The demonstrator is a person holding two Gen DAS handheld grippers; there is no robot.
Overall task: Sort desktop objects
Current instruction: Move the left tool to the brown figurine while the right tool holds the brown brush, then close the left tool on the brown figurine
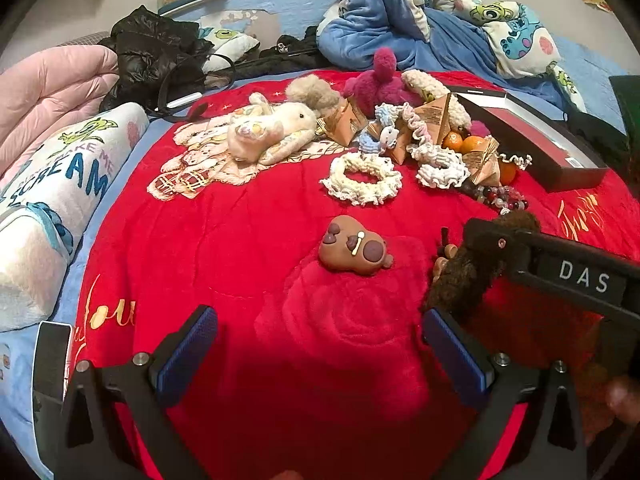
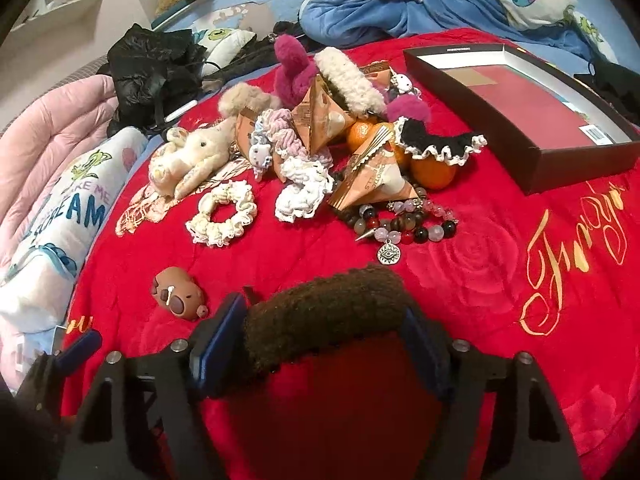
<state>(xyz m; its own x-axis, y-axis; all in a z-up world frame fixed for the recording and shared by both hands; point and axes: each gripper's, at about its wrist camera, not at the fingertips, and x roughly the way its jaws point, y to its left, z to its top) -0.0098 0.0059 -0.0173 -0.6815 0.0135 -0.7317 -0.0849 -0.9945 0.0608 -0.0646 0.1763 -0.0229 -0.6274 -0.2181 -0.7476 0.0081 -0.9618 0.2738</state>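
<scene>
Fuzz fills the right gripper (image 2: 320, 344): a dark brown fuzzy hair clip (image 2: 320, 304) is pinched crosswise between its blue pads, held above the red blanket (image 2: 460, 280). The left wrist view shows the same clip (image 1: 468, 276) from the side, hanging beside the "DAS"-marked right gripper, with small tan pieces at its lower end that the right view hides. The left gripper (image 1: 320, 352) is spread wide, nothing between its pads. Ahead of it a brown capybara toy (image 1: 354, 248) lies alone on the blanket. Only the right view shows the beaded bracelets (image 2: 404, 220) clearly, with an eye charm (image 2: 388, 257), and the open dark box (image 2: 560, 168) with its red floor. A cream scrunchie (image 2: 222, 216) lies just in front of the pile.
</scene>
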